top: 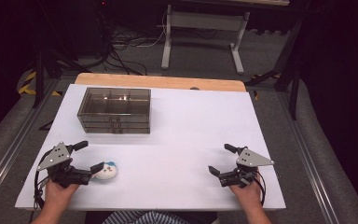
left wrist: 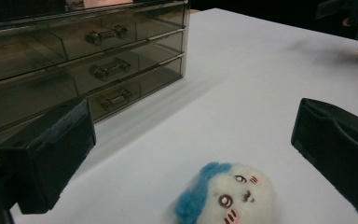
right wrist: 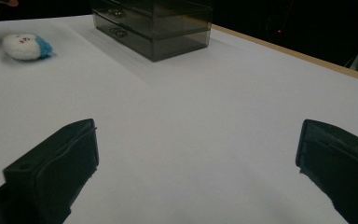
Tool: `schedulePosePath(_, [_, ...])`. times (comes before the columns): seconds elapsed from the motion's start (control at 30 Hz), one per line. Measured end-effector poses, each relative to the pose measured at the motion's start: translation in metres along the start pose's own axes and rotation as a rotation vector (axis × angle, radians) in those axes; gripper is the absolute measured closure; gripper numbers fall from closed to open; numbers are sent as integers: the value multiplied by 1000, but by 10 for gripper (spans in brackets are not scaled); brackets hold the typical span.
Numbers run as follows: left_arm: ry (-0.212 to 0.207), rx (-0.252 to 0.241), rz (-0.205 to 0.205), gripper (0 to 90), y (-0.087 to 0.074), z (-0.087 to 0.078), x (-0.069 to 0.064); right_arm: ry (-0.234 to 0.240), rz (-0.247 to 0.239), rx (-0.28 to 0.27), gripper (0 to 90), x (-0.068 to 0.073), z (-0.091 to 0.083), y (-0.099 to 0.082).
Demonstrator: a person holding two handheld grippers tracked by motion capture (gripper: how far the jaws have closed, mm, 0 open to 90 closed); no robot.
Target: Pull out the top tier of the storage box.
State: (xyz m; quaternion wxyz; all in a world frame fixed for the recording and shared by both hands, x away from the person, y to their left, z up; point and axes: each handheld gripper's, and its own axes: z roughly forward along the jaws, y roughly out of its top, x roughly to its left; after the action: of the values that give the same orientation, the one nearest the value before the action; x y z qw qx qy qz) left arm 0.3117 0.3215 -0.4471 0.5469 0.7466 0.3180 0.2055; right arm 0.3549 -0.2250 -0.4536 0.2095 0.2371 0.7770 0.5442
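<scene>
A small white plush toy with a blue patch (top: 106, 171) (left wrist: 228, 196) lies on the white table top (top: 191, 126) near the front left. My left gripper (top: 89, 156) (left wrist: 193, 116) is open beside it, jaws wide apart, and the toy sits low between them with neither pad pressing on it. A smoky see-through chest of three drawers (top: 114, 110) (left wrist: 84, 60) stands further back on the left, all drawers closed. My right gripper (top: 220, 159) (right wrist: 198, 135) rests open near the front right with only bare table between its jaws. From there the toy (right wrist: 25, 45) and the chest (right wrist: 156, 23) lie far off.
The table's far edge is a bare wooden strip (top: 168, 82). Beyond it stand a white frame's legs (top: 168, 46) and loose cables on the floor (top: 121, 51). Metal rails (top: 9, 149) run along both sides of the table.
</scene>
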Motion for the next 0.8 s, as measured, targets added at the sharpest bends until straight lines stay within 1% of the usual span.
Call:
schedulePosePath(0.07, [-3,1,0,10,0,0,0,2,1,-1,0,0,0,0])
schedulePosePath(0.1, [-3,4,6,10,0,0,-1,0,2,-1,0,0,0,0])
schedulePosePath(0.13, [-7,5,0,10,0,0,-2,0,1,-1,0,-1,0,0])
schedulePosePath(0.17, [-6,8,16,10,1,1,-2,-3,4,-4,0,-1,0,0])
schedulePosePath(0.2, [-6,8,16,10,1,1,-2,-4,6,-8,0,-1,-1,0])
schedulePosePath(0.4, [-11,8,13,10,2,0,-2,-2,26,-15,0,-3,-1,-2])
schedulePosePath(0.47, [-14,-3,-6,9,2,0,-2,2,29,-14,0,-3,-1,-2])
schedulePosePath(0.57, [-12,-4,-9,3,3,0,-2,2,29,-13,0,-3,-1,-2])
schedulePosePath(0.63, [-38,4,-11,1,5,0,-3,3,30,-9,0,-3,-1,-2])
schedulePosePath(0.8, [-41,20,-1,1,8,2,-6,-5,21,-6,0,-2,0,-2])
